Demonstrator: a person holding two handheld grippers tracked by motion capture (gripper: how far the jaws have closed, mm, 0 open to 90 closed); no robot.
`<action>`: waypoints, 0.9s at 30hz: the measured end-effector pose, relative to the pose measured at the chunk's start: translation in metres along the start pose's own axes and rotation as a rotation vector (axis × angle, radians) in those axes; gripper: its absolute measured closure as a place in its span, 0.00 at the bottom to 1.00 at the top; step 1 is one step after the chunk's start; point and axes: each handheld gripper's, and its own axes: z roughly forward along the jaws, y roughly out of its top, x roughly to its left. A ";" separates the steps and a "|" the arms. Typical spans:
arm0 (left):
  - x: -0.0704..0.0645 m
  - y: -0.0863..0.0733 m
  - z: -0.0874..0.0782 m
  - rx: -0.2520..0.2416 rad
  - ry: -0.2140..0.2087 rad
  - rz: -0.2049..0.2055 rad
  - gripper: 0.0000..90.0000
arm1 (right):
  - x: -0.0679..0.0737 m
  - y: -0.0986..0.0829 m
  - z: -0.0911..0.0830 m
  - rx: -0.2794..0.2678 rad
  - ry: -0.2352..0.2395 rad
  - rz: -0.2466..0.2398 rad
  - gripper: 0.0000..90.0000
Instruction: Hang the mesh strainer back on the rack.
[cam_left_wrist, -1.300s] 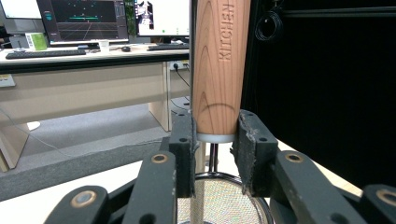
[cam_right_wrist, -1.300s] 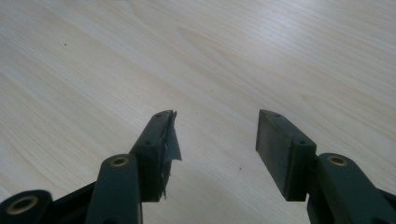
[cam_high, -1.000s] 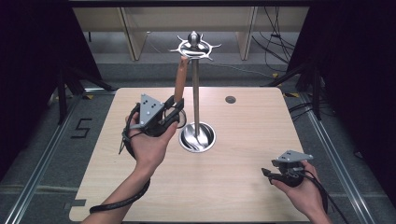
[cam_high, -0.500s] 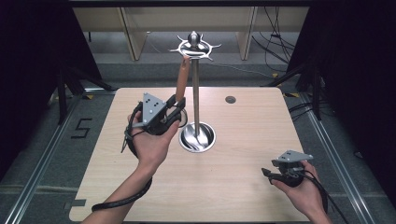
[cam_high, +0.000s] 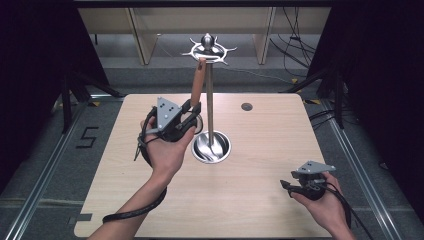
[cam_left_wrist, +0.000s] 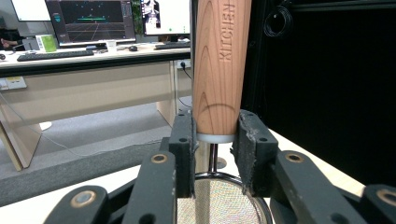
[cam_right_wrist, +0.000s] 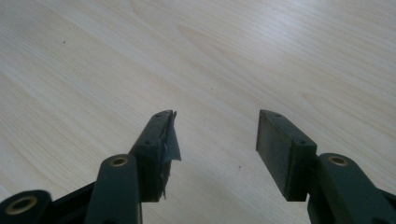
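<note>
A strainer with a wooden handle (cam_high: 197, 85) stands upright beside the metal pole (cam_high: 210, 100) of a utensil stand. The handle's top end is close under the stand's ring of hooks (cam_high: 209, 47). My left gripper (cam_high: 192, 114) is shut on the lower end of the handle (cam_left_wrist: 222, 60), which is stamped KITCHEN, and the strainer's mesh (cam_left_wrist: 219, 200) shows just beneath the jaws. The stand's round base (cam_high: 212, 147) sits mid-table. My right gripper (cam_high: 286, 185) rests low at the front right, open over bare wood (cam_right_wrist: 215, 126).
A small dark round hole (cam_high: 246, 106) marks the table's far side. Wooden shelving (cam_high: 150, 30) stands behind the table, and black frames flank it. A desk with monitors (cam_left_wrist: 93, 23) lies beyond in the left gripper view.
My left gripper has carried the strainer up and slightly right, bringing the handle's top closer to the hooks. The right gripper has stayed still.
</note>
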 end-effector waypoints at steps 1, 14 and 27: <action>0.000 0.000 0.001 0.001 0.001 -0.001 0.77 | 0.000 0.000 0.000 -0.002 0.003 0.010 0.53; -0.001 0.000 0.009 0.005 0.013 -0.002 0.77 | 0.001 0.000 -0.001 0.007 0.004 0.017 0.53; -0.002 0.001 0.014 0.013 0.015 -0.005 0.77 | 0.001 0.000 0.000 0.005 0.002 0.009 0.53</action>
